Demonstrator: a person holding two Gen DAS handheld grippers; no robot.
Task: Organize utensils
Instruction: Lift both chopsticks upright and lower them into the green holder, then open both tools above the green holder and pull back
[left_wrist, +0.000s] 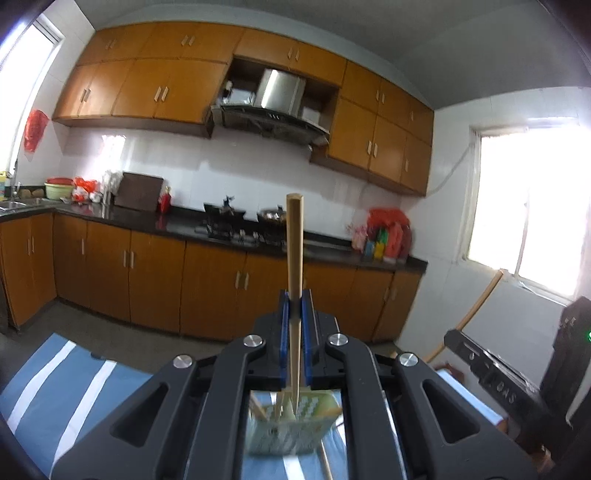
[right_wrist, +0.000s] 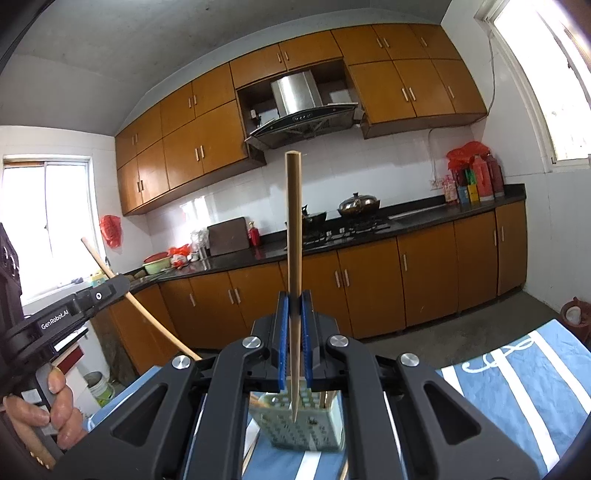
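Left gripper (left_wrist: 294, 306): held level, facing the far wall; its 2 blue-padded fingers (left_wrist: 283, 325) pressed together around a chopstick (left_wrist: 294, 251) that stands upright.
Right gripper (right_wrist: 294, 306): same level pose, its 2 blue pads (right_wrist: 306, 332) clamped on another upright chopstick (right_wrist: 293, 236).
Left hand (right_wrist: 48, 413): seen at the near left of the right wrist view, fingers wrapped around the black handle.

The green holder (left_wrist: 284, 428) is blurred, its base hidden behind the left tongs (left_wrist: 295, 314).
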